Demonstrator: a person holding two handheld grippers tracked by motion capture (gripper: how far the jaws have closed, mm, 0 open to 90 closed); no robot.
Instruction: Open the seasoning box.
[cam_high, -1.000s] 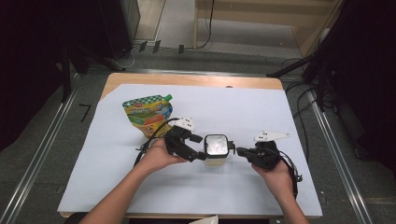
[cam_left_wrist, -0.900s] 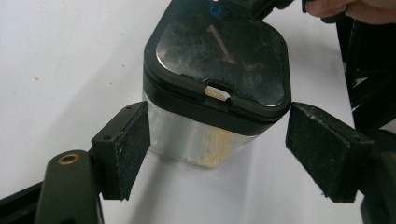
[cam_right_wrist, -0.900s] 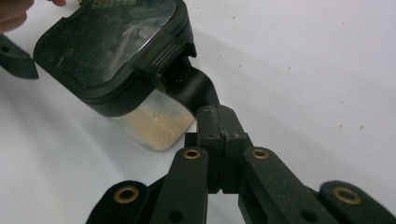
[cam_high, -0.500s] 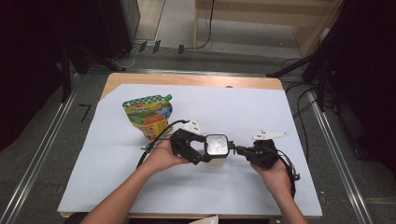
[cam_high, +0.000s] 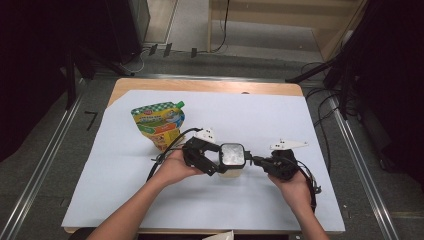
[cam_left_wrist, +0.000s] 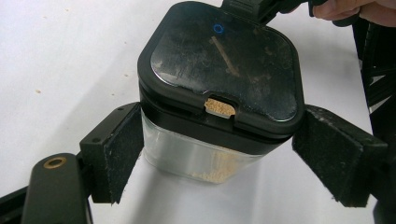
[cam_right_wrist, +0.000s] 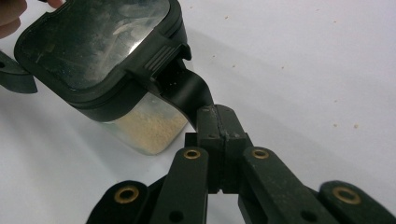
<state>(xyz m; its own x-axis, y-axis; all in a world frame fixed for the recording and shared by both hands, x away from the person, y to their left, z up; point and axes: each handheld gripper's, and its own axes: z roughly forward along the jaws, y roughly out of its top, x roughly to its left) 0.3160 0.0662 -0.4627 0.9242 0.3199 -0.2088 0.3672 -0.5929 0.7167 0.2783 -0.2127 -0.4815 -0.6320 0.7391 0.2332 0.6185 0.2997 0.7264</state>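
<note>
Clear container (cam_left_wrist: 201, 156), black hinged lid (cam_left_wrist: 224, 60), just right of the snack pouch (cam_high: 157, 122); rigid, light (little powder inside), smooth-walled; left gripper (cam_left_wrist: 219, 163) spread around its sides, apparently not pinching; right gripper (cam_right_wrist: 205, 119) clamped on the lid's tab, probably the surest hold.

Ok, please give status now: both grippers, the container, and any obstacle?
Left gripper open, jaws either side of container. Right gripper shut on its black handle. Lid on. Pouch behind, apart, no obstacle.
</note>
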